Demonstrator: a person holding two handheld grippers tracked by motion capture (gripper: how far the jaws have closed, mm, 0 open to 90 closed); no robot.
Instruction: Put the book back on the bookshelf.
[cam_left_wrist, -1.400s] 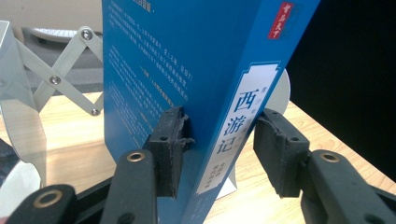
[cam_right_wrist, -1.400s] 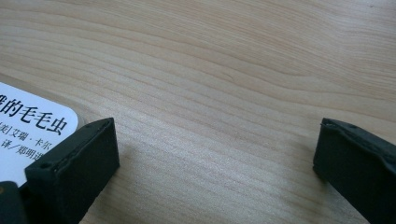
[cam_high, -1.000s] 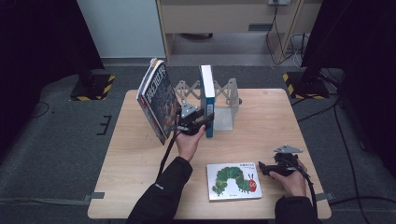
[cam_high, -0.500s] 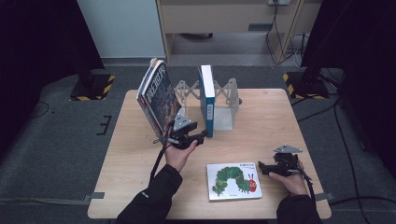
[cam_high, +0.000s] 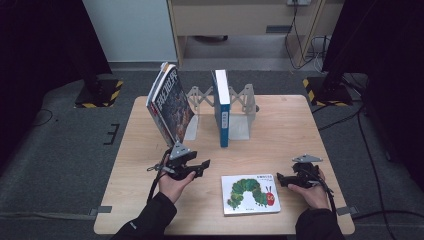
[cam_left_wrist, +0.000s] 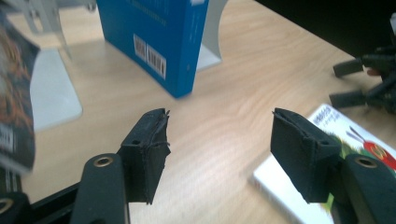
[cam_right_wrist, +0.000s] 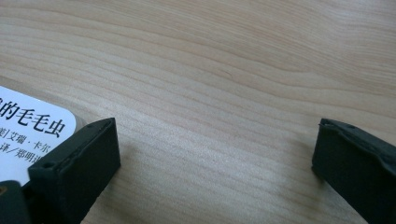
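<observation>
A blue book (cam_high: 222, 107) stands upright in a grey metal book rack (cam_high: 241, 122). A dark-covered book (cam_high: 169, 102) leans at the rack's left end. A white caterpillar picture book (cam_high: 250, 193) lies flat near the front edge. My left gripper (cam_high: 201, 167) hovers left of the picture book and points right. Its jaws have just been opening and hold nothing. In the left gripper view, the left gripper (cam_left_wrist: 219, 135) faces the blue book (cam_left_wrist: 159, 42) and the picture book (cam_left_wrist: 327, 149). My right gripper (cam_high: 280, 179) rests open to the right of the picture book. Its left fingertip (cam_right_wrist: 77, 158) sits by the book's white corner (cam_right_wrist: 28, 130).
The wooden table (cam_high: 300, 125) has bare room at the right and at the front left. Black stands with yellow-striped feet (cam_high: 320, 87) sit on the dark floor behind it. A cabinet and cables are farther back.
My left gripper has drawn back from the blue book toward the front of the table and lower, with its jaws spread wider. The right hand has kept still.
</observation>
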